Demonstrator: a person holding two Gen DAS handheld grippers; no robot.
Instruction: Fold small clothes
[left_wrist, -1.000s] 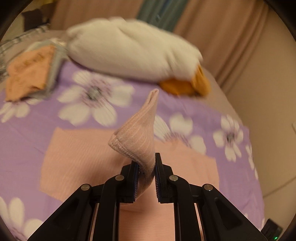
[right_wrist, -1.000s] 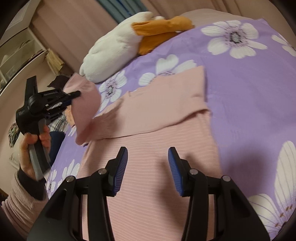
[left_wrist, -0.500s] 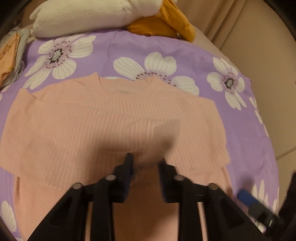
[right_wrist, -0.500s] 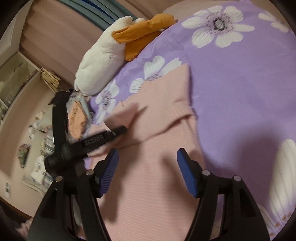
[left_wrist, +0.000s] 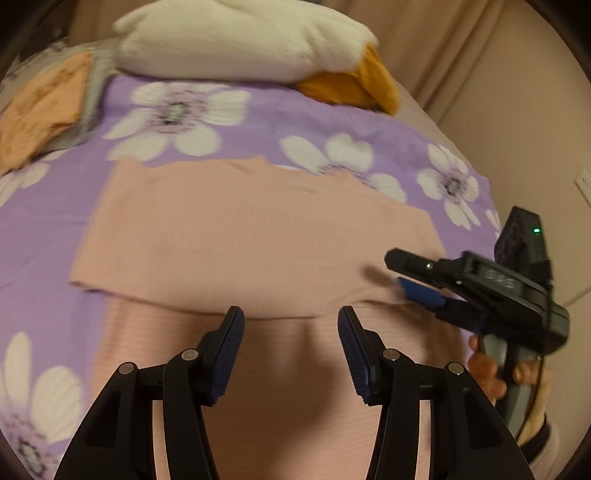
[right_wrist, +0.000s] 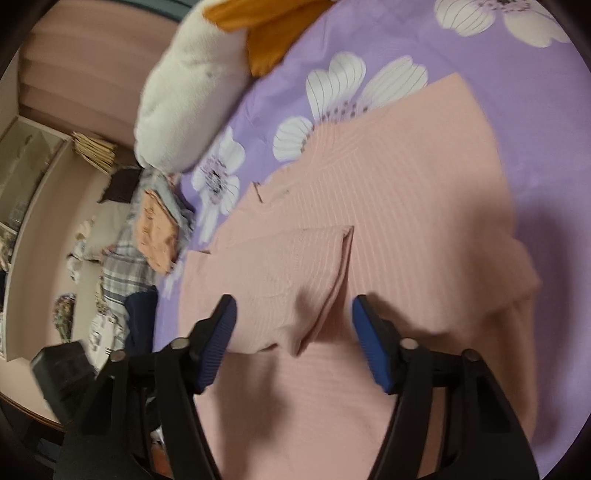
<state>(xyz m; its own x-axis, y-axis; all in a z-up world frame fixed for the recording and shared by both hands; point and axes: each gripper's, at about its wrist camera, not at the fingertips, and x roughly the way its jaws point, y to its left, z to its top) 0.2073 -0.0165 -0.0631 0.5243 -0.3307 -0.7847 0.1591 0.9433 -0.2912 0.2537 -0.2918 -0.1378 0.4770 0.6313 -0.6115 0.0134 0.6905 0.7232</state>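
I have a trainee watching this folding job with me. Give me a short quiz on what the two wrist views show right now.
1. True or false: the left gripper is clamped on the pink top.
2. What lies folded across the top's chest: A a sleeve, B a towel, C a sock?
3. Which gripper appears at the right edge of the left wrist view?

Key: 1 false, its jaws have just been opening and nothing is between them. 2 A. 3 the right gripper.
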